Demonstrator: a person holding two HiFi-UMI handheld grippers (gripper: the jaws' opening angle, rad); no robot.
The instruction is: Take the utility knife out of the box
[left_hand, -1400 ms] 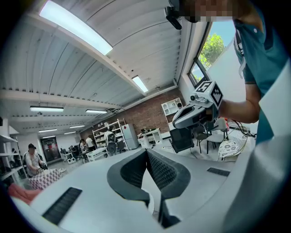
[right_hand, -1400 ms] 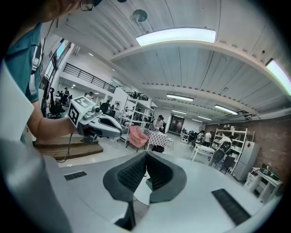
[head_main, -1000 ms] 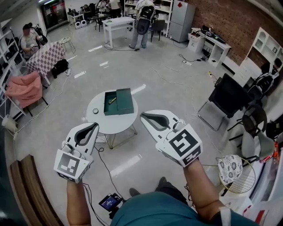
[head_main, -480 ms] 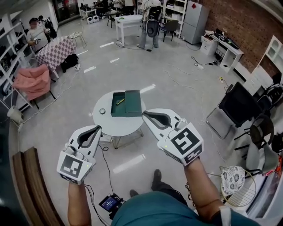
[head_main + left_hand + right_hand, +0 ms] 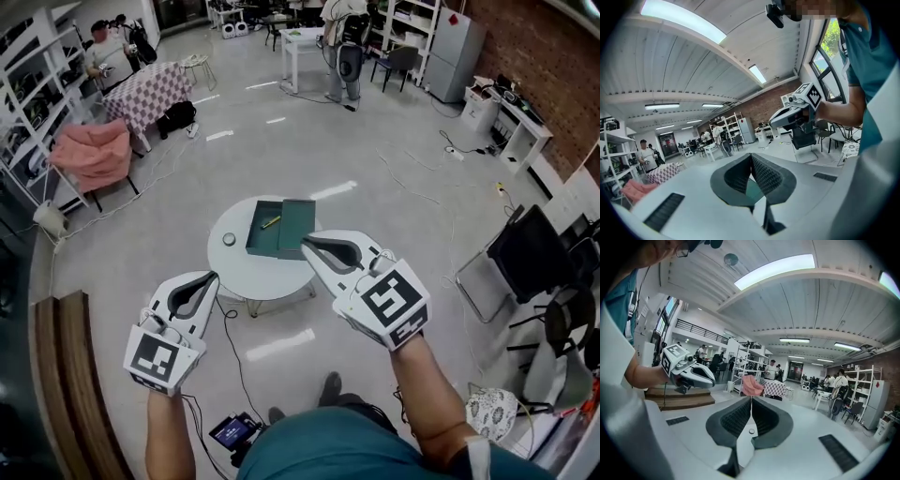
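Observation:
An open green box (image 5: 263,236) stands on a small round white table (image 5: 246,272), with its lid (image 5: 300,225) laid beside it on the right. A yellow utility knife (image 5: 271,222) lies inside the box. My left gripper (image 5: 212,277) is held short of the table's near left edge, shut and empty. My right gripper (image 5: 305,243) is shut and empty too, its tip just this side of the lid. In the left gripper view the left gripper (image 5: 751,155) has its pads together. The right gripper view shows the right gripper (image 5: 751,398) the same way.
A small round object (image 5: 229,240) sits on the table left of the box. Cables run across the floor under the table. A wooden bench (image 5: 66,375) is at my left, a black chair (image 5: 530,255) at my right. A pink-draped chair (image 5: 92,156), a checkered table (image 5: 150,89) and people stand farther off.
The table and box have drawn nearer and sit lower in the head view. Both grippers have moved forward toward the table, still shut; the right tip now reaches the lid's edge.

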